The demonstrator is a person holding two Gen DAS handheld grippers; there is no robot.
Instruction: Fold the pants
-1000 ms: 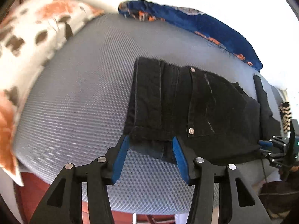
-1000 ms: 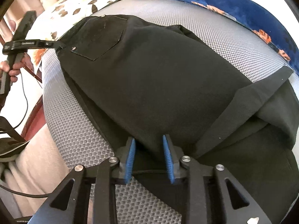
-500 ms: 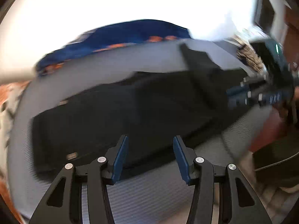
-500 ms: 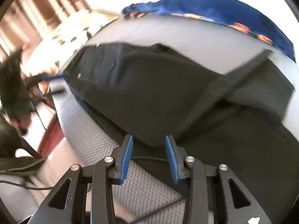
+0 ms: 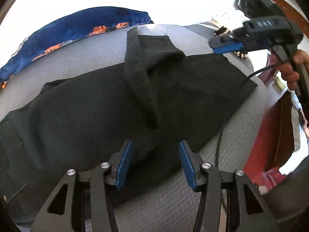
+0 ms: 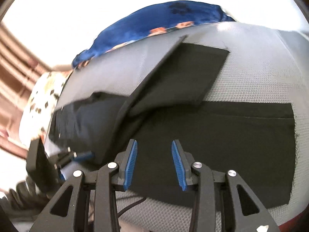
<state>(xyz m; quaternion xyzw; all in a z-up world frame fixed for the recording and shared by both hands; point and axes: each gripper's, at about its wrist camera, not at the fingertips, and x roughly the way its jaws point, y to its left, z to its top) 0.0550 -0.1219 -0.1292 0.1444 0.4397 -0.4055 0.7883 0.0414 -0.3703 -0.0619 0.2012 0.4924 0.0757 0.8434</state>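
Now the black pants [image 5: 92,112] lie spread across the grey mesh bed [image 5: 81,58], one leg folded over at an angle near the far edge. Both claws are released and grip nothing: the left claw [image 5: 155,163] hovers at the near edge of the cloth, and the right claw [image 6: 154,163] hangs over the leg end. A blue patterned pillow [image 6: 154,23] sits at the far side.

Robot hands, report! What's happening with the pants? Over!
Left gripper open, empty. Right gripper open, empty. Black pants on grey mattress, leg flap askew. Nothing blocking.
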